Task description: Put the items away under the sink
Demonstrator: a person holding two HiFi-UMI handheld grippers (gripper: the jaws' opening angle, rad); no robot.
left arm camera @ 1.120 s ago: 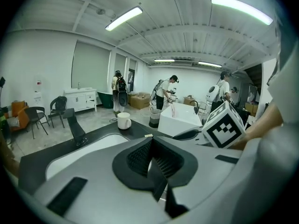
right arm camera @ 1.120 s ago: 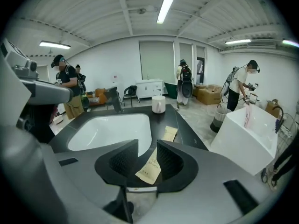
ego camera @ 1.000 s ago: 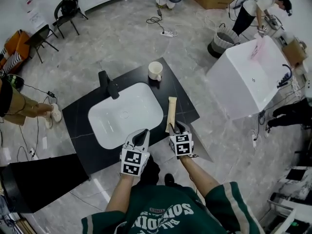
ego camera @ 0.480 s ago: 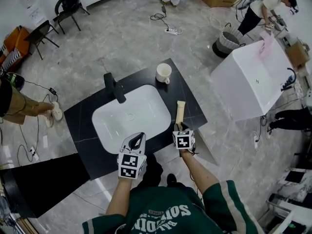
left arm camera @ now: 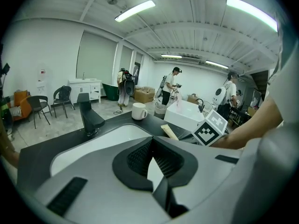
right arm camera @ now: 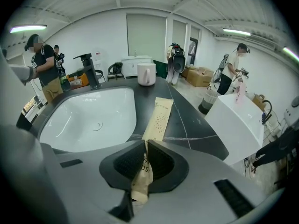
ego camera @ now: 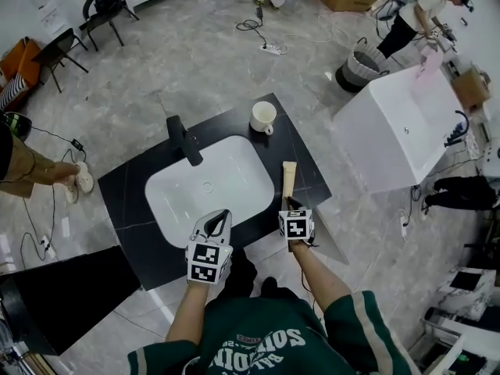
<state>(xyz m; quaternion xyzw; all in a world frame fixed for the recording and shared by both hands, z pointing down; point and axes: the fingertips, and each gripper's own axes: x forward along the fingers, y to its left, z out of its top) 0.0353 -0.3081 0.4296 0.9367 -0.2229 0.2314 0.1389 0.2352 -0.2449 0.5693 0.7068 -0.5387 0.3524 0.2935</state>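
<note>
Right gripper (right arm camera: 143,158) clenched on near end of packet (right arm camera: 159,117). Rest of packet runs straight ahead from jaws, flat on counter (ego camera: 129,198), just right of basin (ego camera: 205,186). Left gripper (left arm camera: 152,157) closed, empty, over basin's front rim.

Over the last second the right hand-held gripper (ego camera: 291,205) has moved forward along the surface (ego camera: 125,198) onto the near end of the tan packet (ego camera: 288,180). That end lay bare just ahead of the jaws before; now it is covered and pinched between them. The left hand-held gripper (ego camera: 223,216) has drawn slightly back and to the left from the sink (ego camera: 205,184). The head view has also shifted, so the whole surface sits a little further right.
</note>
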